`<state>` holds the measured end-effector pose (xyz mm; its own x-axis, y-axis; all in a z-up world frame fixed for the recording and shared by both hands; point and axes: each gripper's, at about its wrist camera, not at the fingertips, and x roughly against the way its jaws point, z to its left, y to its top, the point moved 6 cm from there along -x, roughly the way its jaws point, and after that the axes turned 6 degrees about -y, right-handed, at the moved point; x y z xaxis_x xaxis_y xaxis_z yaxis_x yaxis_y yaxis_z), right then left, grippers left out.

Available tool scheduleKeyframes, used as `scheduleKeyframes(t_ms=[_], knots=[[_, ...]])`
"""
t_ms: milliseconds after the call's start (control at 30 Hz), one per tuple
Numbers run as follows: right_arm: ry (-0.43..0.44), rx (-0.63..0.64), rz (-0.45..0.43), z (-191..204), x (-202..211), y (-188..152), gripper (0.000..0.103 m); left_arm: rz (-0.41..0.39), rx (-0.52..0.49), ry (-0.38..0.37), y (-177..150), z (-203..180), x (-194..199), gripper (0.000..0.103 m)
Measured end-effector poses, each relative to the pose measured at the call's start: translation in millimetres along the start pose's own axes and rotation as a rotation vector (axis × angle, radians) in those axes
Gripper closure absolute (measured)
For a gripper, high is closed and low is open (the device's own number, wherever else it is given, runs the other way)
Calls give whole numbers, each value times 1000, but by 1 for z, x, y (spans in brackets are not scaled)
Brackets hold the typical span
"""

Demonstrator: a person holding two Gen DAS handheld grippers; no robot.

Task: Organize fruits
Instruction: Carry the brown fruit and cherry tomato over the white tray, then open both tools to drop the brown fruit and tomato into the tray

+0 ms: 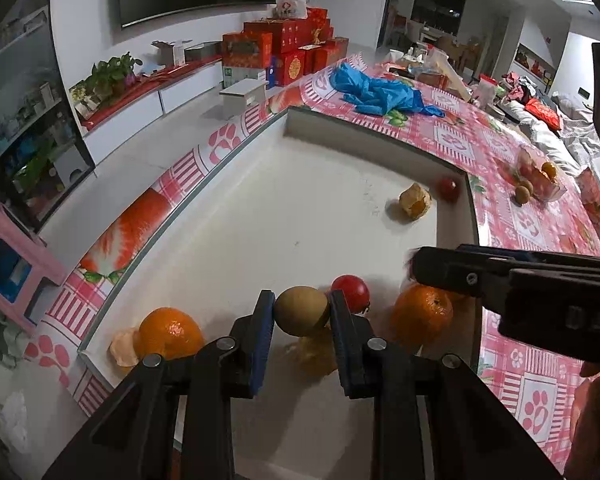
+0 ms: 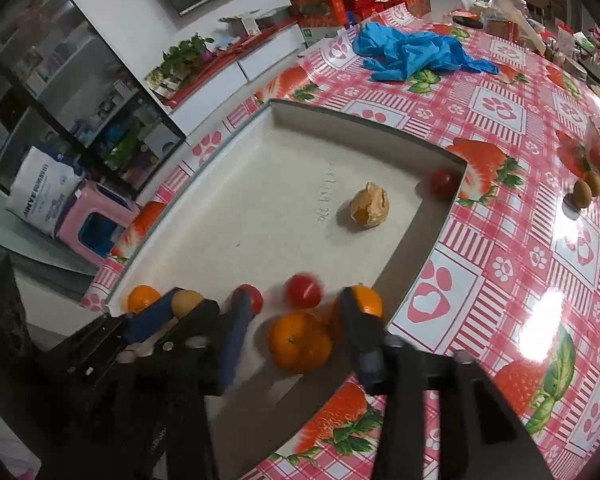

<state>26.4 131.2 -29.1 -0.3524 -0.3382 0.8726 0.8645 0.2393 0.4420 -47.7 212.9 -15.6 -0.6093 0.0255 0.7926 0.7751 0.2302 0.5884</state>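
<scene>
My left gripper (image 1: 302, 310) is shut on a brown-green kiwi (image 1: 301, 310) just above the floor of the shallow white tray (image 1: 260, 208); it also shows in the right wrist view (image 2: 186, 302). My right gripper (image 2: 290, 322) is open over the tray's near corner, with a tangerine (image 2: 300, 342) and a blurred red tomato (image 2: 303, 290) between its fingers. In the tray lie more tangerines (image 1: 170, 332) (image 1: 422, 314), a red tomato (image 1: 351, 292), a peeled tangerine (image 1: 414, 200) and a small tomato (image 1: 448, 189) in the far corner.
The tray lies on a pink checked tablecloth (image 2: 500, 240). A clear bag with fruit (image 1: 538, 176) and loose kiwis (image 2: 584, 190) sit at the right. A crumpled blue plastic bag (image 2: 416, 54) lies beyond the tray. A loose piece of peel (image 1: 122, 348) lies at the tray's near left.
</scene>
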Motion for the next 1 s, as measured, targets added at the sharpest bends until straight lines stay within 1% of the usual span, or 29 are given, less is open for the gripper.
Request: scheduleKeyframes(t_ms=[33, 100, 167, 300, 333, 400, 433, 467, 500, 567, 700, 867, 967, 1000], knots=[[-8, 2, 0, 0, 0, 0, 38, 2, -1, 6, 0, 0, 0, 74], [-11, 11, -2, 2, 2, 0, 37, 8, -4, 20, -1, 0, 0, 74], [-8, 10, -3, 2, 4, -2, 35, 15, -4, 27, -2, 0, 0, 74], [-11, 8, -11, -1, 10, -3, 29, 29, -6, 23, -3, -3, 0, 73], [-12, 8, -12, -2, 11, -4, 25, 30, -7, 23, -3, -4, 0, 70], [-16, 2, -17, -5, 15, -5, 24, 15, -4, 34, -4, -5, 4, 10], [-15, 0, -16, -6, 17, -6, 24, -29, 1, 51, -2, -6, 11, 5], [-15, -3, -16, -8, 18, -8, 24, -62, 0, 57, -1, -7, 17, 5], [-16, -7, -16, -10, 19, -9, 23, -67, -8, 50, -1, -10, 19, 5], [-19, -17, -13, -15, 21, -11, 22, -46, -24, 35, -1, -15, 20, 5], [-9, -63, -6, -30, 24, -16, 21, -47, -40, 45, 1, -21, 22, 5], [-23, -100, -4, -46, 28, -21, 16, -39, -50, 46, 1, -29, 21, 5], [-27, -125, -2, -58, 30, -23, 11, -36, -63, 46, 3, -36, 21, 5], [-27, -133, 3, -61, 30, -25, 7, -36, -68, 47, 3, -38, 21, 5]])
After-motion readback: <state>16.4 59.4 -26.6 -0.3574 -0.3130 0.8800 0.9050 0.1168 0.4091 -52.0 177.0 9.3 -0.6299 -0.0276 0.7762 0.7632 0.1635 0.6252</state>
